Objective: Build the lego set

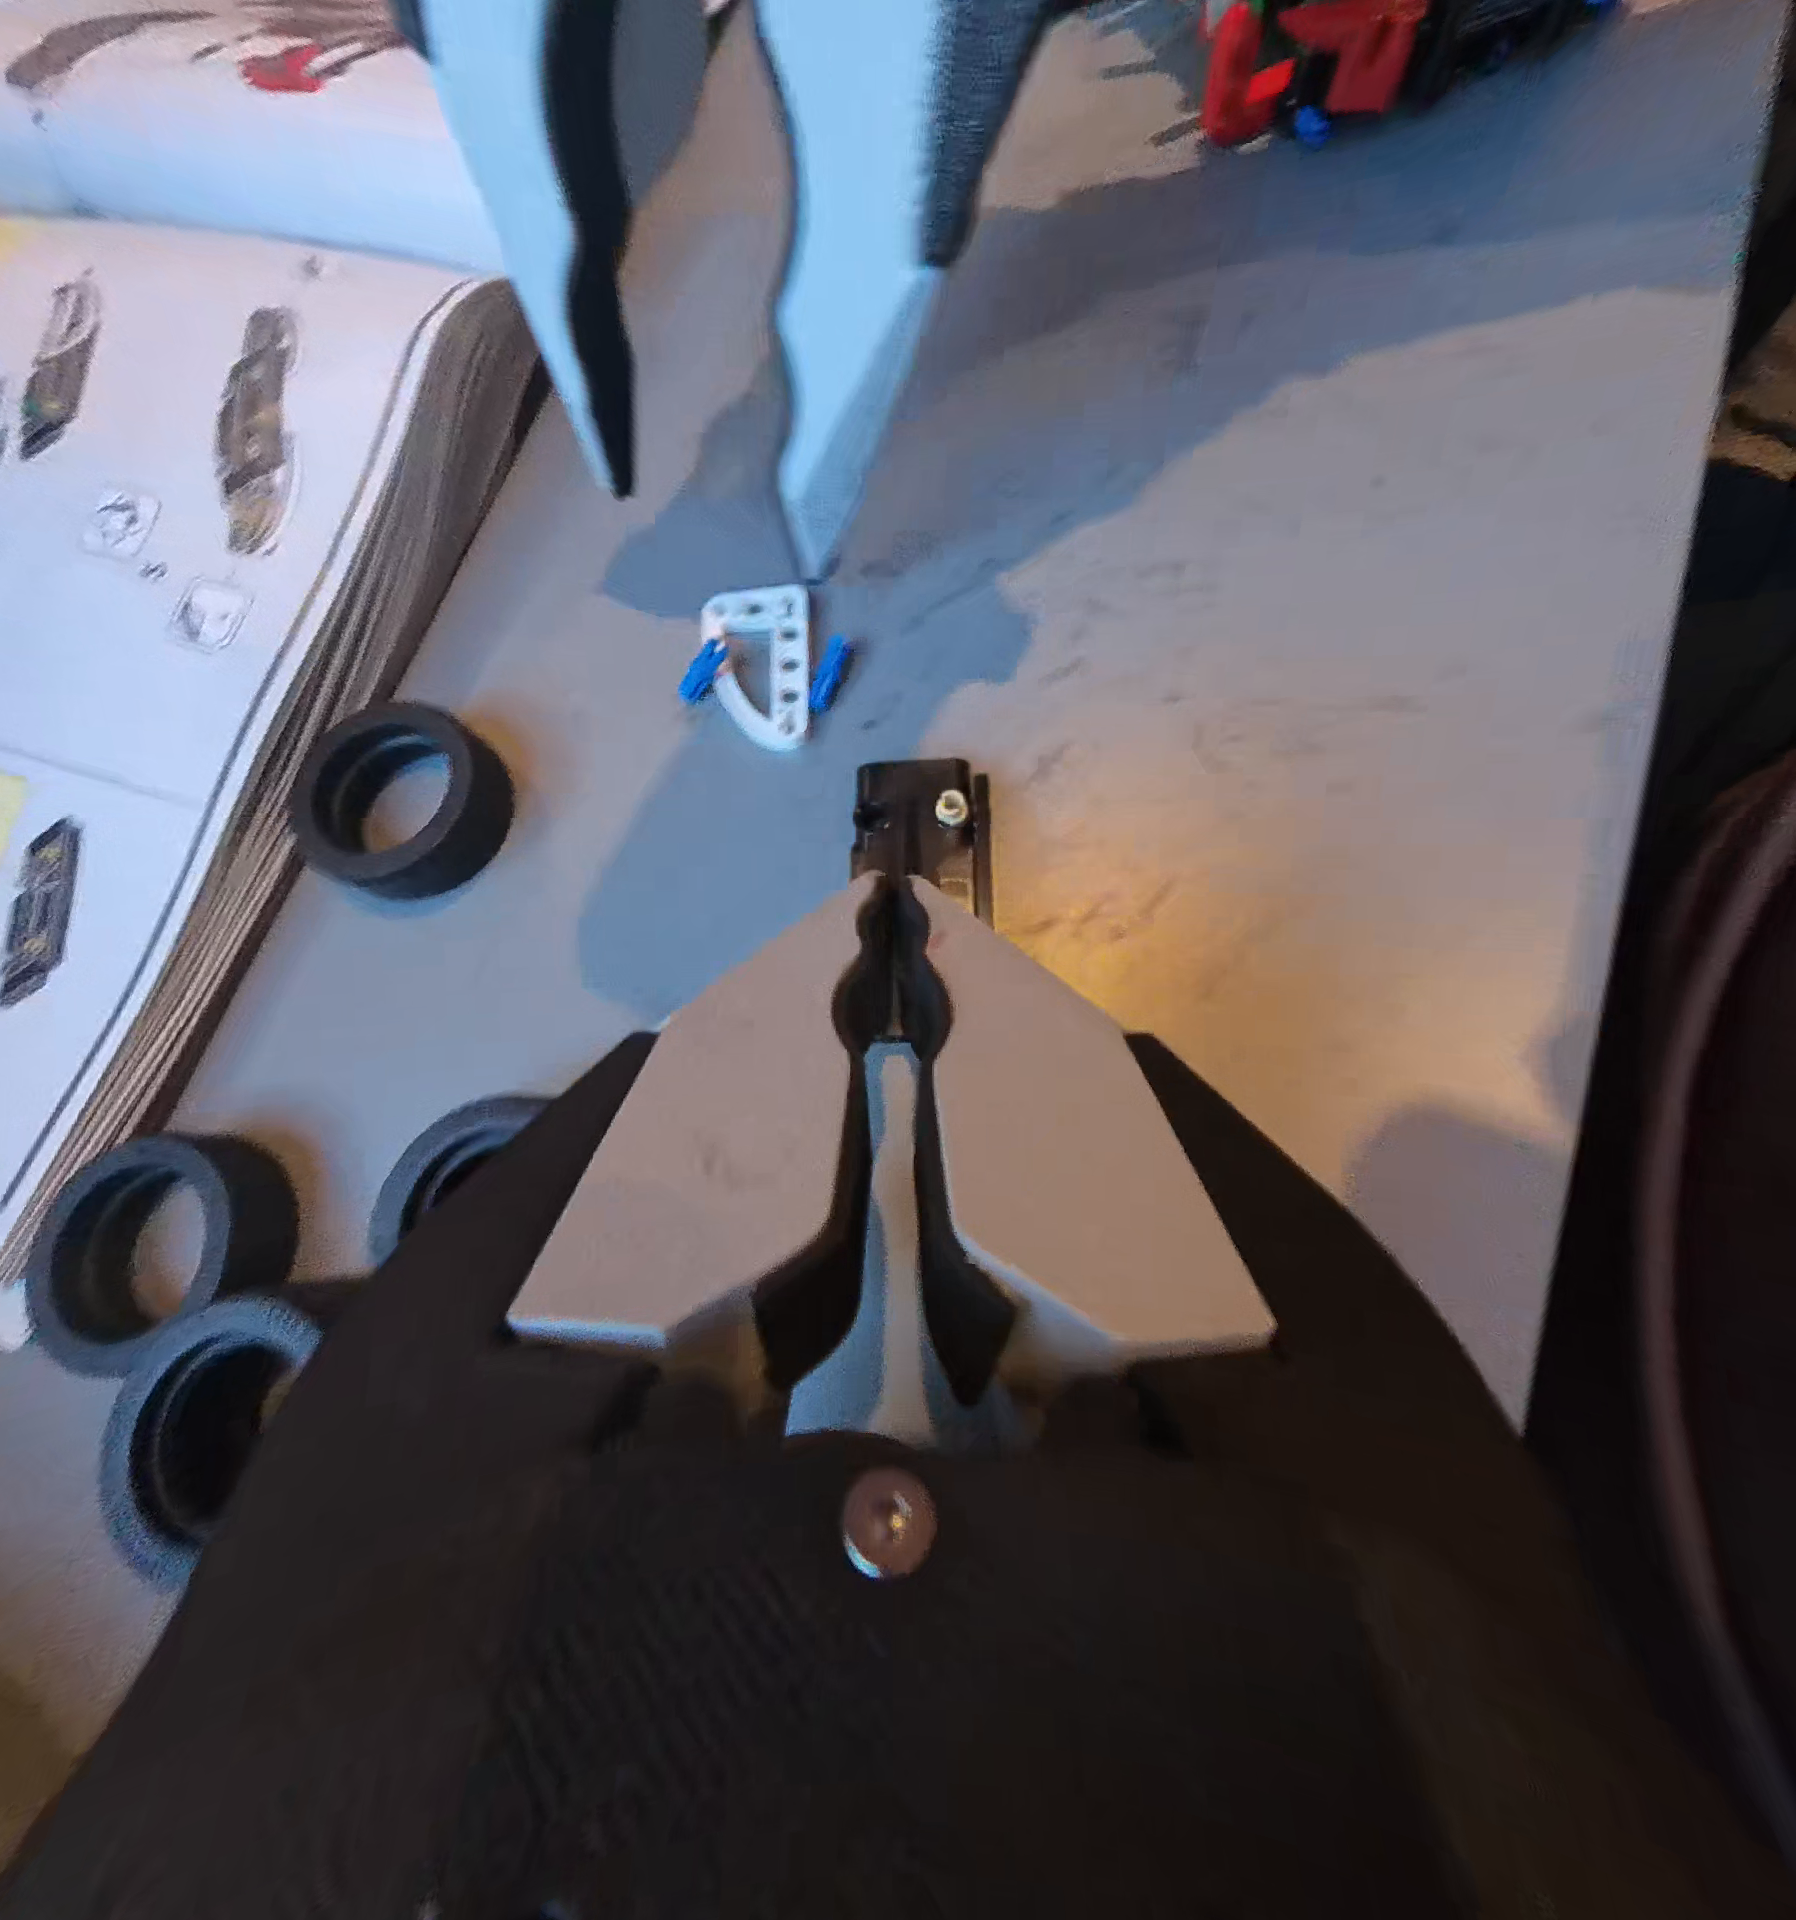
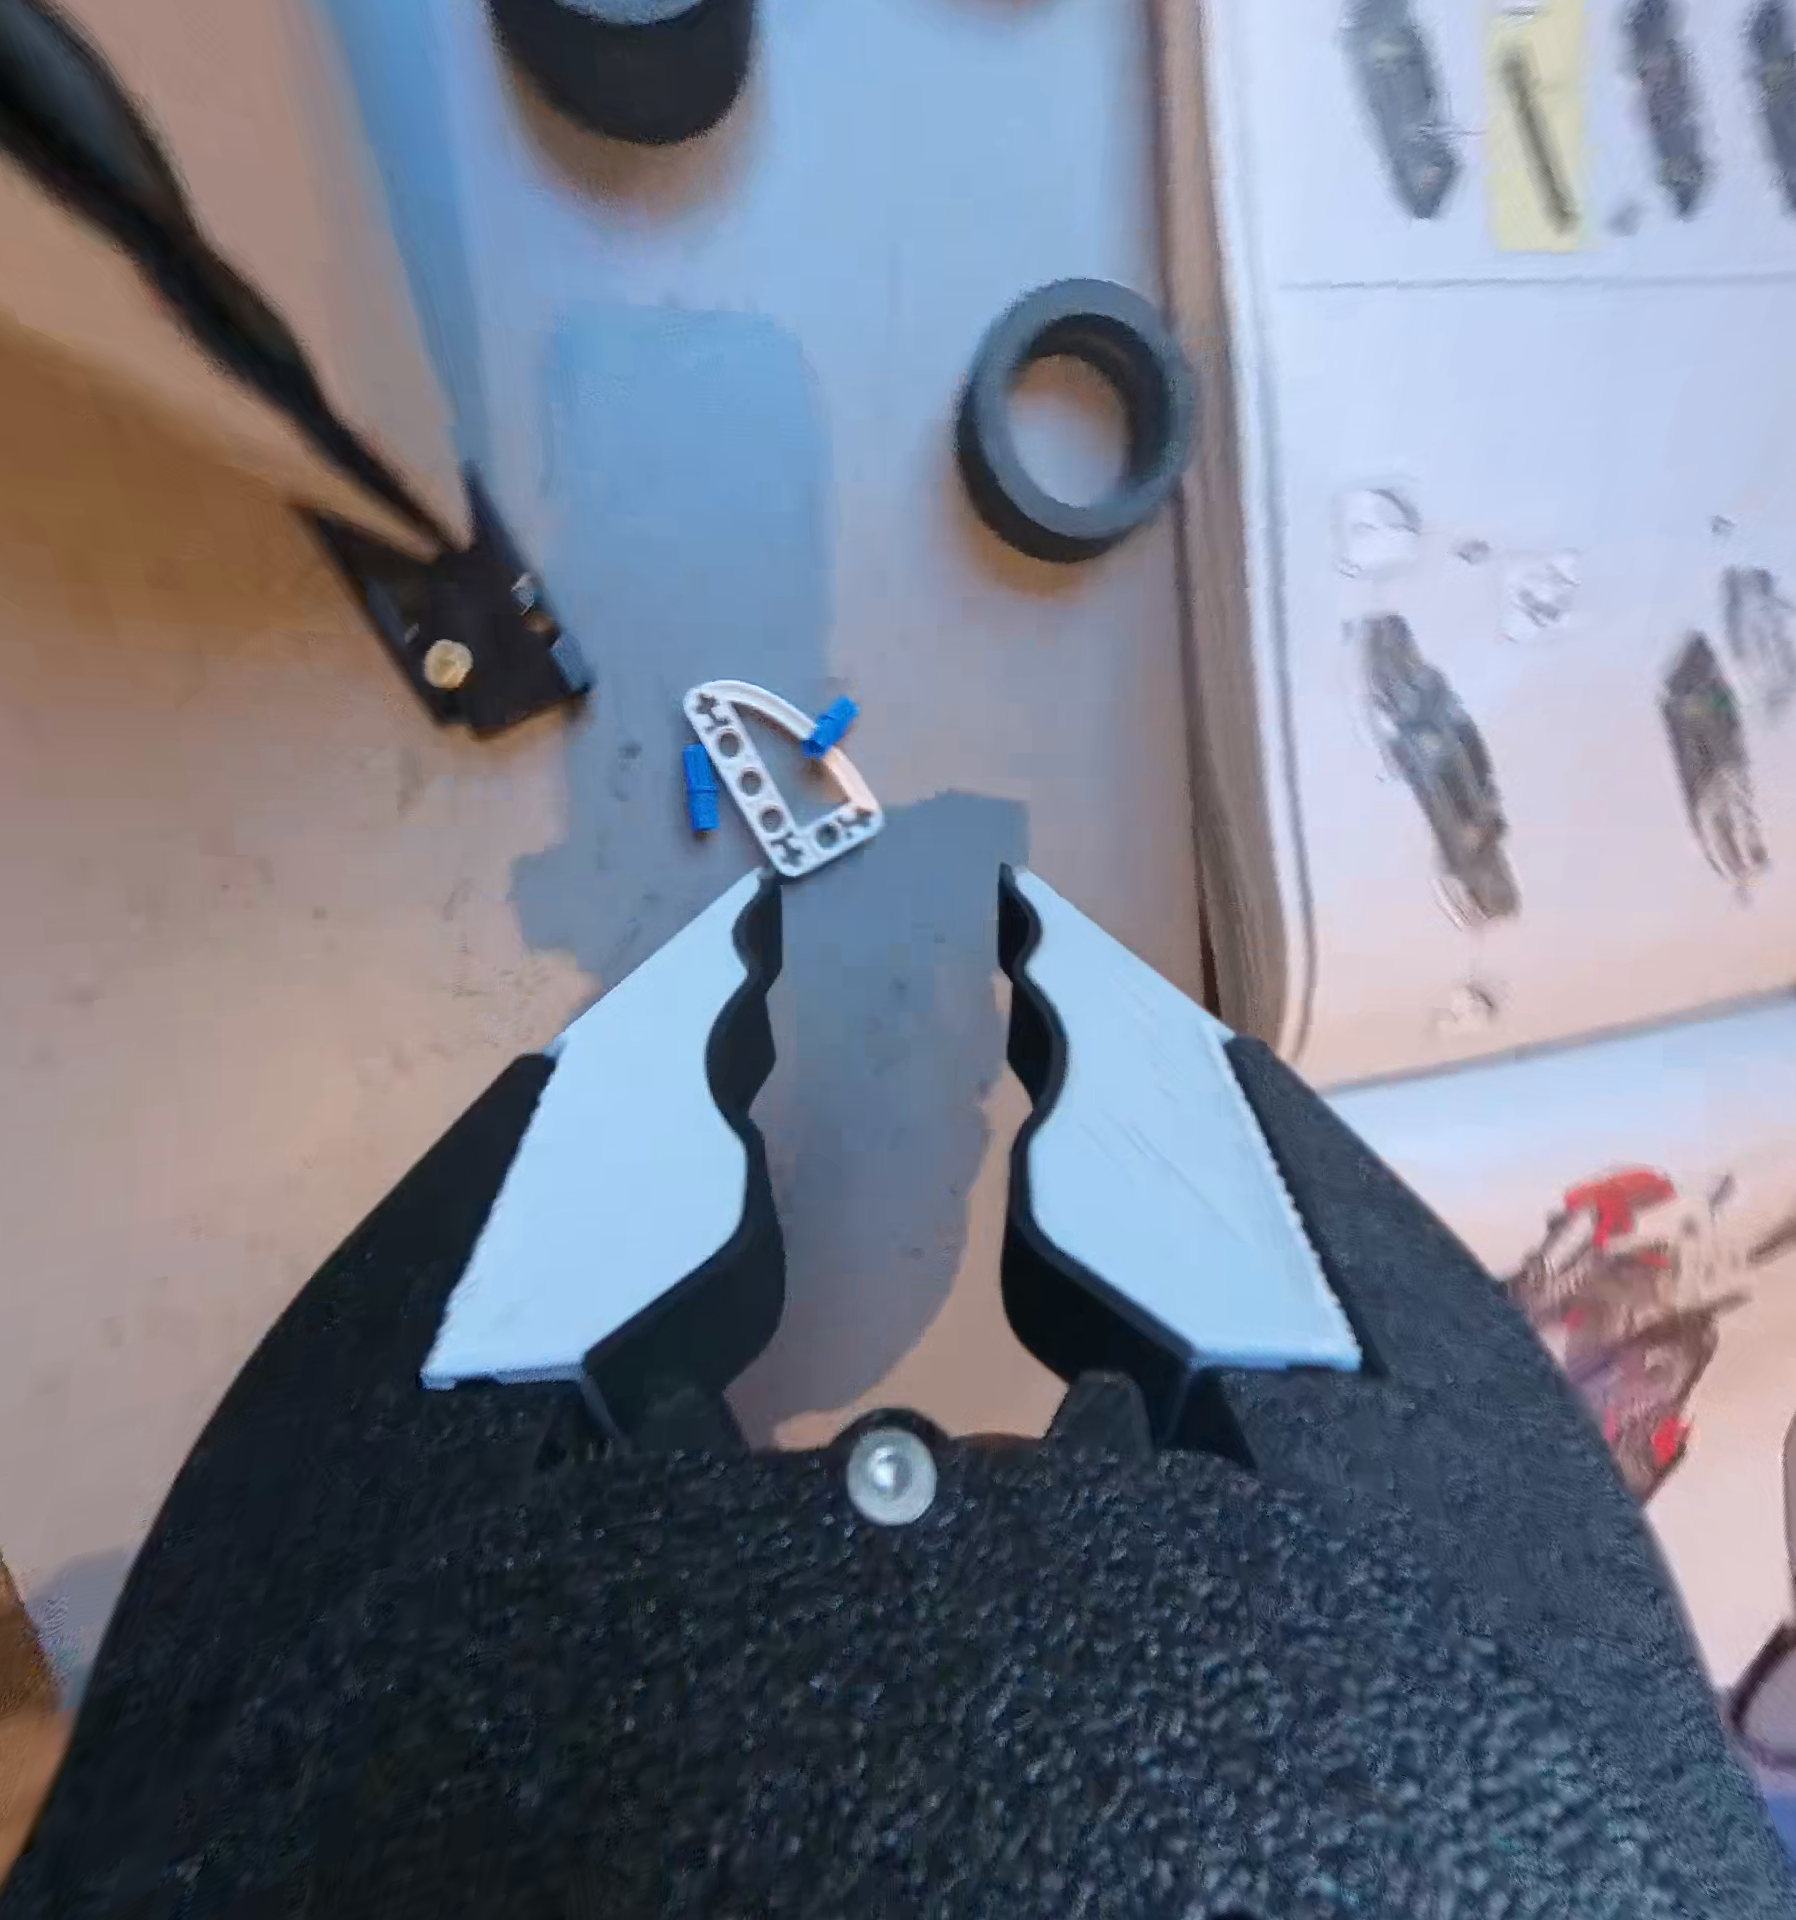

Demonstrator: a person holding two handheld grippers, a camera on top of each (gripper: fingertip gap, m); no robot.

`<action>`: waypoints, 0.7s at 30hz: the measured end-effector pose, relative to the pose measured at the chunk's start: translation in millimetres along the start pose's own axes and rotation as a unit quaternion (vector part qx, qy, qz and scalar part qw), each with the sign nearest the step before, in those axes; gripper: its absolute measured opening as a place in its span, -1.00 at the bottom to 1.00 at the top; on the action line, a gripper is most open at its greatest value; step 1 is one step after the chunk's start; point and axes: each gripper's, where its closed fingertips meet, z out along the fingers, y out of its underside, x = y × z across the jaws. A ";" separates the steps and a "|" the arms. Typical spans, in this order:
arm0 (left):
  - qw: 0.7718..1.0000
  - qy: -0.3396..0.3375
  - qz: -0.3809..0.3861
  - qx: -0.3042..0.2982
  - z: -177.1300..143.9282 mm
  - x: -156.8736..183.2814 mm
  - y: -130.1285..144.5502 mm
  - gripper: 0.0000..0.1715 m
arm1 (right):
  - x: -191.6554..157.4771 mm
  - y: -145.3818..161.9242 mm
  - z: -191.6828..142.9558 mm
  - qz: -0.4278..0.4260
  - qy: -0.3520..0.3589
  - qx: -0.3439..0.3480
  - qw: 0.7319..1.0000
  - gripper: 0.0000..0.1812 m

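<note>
My left gripper [image 1: 895, 883] is shut on a black lego piece [image 1: 920, 821] with a tan pin in it, which sticks out past the fingertips. The right wrist view shows the same grasp [image 2: 437, 545] on that piece [image 2: 478, 644] at the left. My right gripper [image 2: 886, 881] is open and empty, low over the grey table [image 2: 873, 1039]. A white curved lego panel [image 2: 759, 790] lies just beyond its left fingertip, with a blue pin [image 2: 700, 790] on one side and another blue pin [image 2: 832, 724] on the other. The panel [image 1: 769, 675] also shows in the left wrist view, under the right gripper [image 1: 717, 530].
An open instruction booklet [image 1: 146, 520] lies along the table's side, with several black tyres beside it [image 1: 400, 800] [image 1: 135, 1236] [image 2: 1081, 416]. A red lego model [image 1: 1320, 62] stands at the far corner. The table's edge [image 1: 1642, 935] runs down the right. My hands' fingertips stand some 9 cm from each other.
</note>
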 end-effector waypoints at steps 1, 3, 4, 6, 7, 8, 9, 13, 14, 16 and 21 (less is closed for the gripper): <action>1.000 -0.012 0.002 -0.001 -4.0 -4.2 3.9 -1.00 | -4.0 0.1 3.7 -0.026 -0.013 -0.011 1.000 -0.51; 0.999 -0.036 0.005 -0.004 -12.1 -10.8 11.7 -1.00 | -5.4 -3.2 8.6 -0.066 -0.020 -0.013 0.998 -0.58; 0.999 -0.046 0.002 -0.005 -15.9 -13.6 15.0 -1.00 | -8.5 -7.0 10.2 -0.076 -0.034 -0.005 0.997 -0.61; 0.998 -0.059 -0.007 -0.007 -20.8 -17.6 19.2 -0.99 | -16.0 -9.3 12.5 -0.079 -0.069 -0.002 0.994 -0.73; 0.998 -0.064 -0.013 -0.007 -22.3 -19.5 20.3 -0.95 | -16.3 -8.9 12.2 -0.071 -0.077 -0.004 0.995 -0.73; 0.997 -0.069 -0.020 -0.006 -23.6 -21.6 21.2 -0.91 | -16.6 -6.7 11.4 -0.055 -0.083 -0.011 0.995 -0.73; 0.997 -0.072 -0.026 -0.006 -24.8 -23.0 22.0 -0.87 | -17.1 -3.2 10.2 -0.031 -0.086 -0.021 0.996 -0.73; 0.996 -0.075 -0.045 -0.004 -30.3 -25.0 26.0 -0.76 | -34.3 13.8 1.9 0.087 -0.094 -0.049 0.991 -0.66; 0.996 -0.076 -0.049 -0.004 -31.4 -25.5 26.9 -0.73 | -42.6 15.4 -1.3 0.103 -0.098 -0.043 0.989 -0.68; 0.996 -0.079 -0.050 -0.003 -32.8 -25.9 27.5 -0.72 | -53.9 21.0 -6.0 0.136 -0.087 -0.039 0.986 -0.72; 0.995 -0.099 -0.022 0.008 -35.6 -24.9 23.7 -0.61 | -74.5 21.0 -12.8 0.163 -0.074 -0.012 0.984 -0.72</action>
